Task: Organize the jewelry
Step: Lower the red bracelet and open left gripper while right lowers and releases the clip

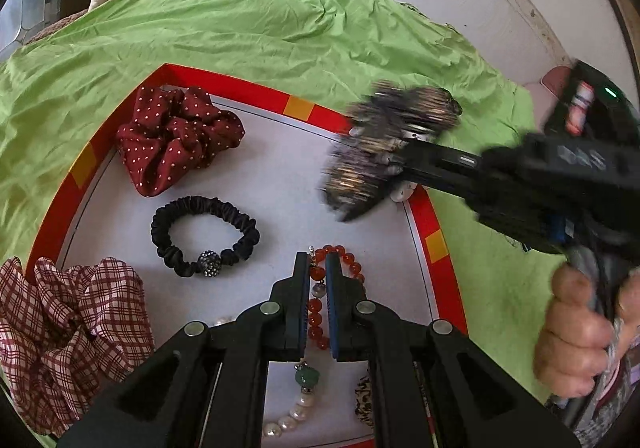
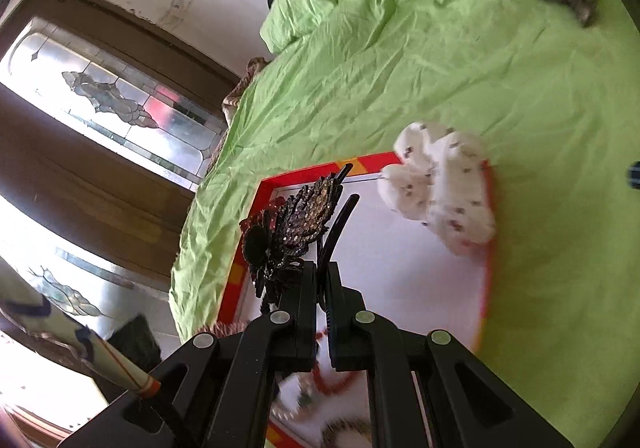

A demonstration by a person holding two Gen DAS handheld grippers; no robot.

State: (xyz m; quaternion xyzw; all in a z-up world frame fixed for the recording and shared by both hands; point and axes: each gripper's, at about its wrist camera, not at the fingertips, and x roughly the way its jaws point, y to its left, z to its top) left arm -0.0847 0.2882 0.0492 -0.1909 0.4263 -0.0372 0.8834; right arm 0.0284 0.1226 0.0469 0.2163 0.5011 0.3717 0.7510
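Though motion-blurred in the left wrist view, seen clamped in the right gripper [image 1: 394, 164] above the red-edged tray's [image 1: 256, 88] far right corner: a dark sequined hair clip [image 1: 384, 140], sharp only in the right wrist view [image 2: 292, 224]. Nearly closed with nothing gripped, the left gripper [image 1: 318, 268], half hiding a red bead bracelet [image 1: 340, 260]. Visible from the right wrist alone: a white spotted scrunchie [image 2: 440, 192] on the tray rim; from the left alone: a dotted maroon scrunchie [image 1: 176, 136] and black hair tie [image 1: 204, 236].

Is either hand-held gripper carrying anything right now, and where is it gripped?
The right hand-held gripper is shut on the black sequinned flower hair clip, pinching its black clip base beside the flower. The left hand-held gripper holds nothing, its fingers nearly together above the red bead bracelet.
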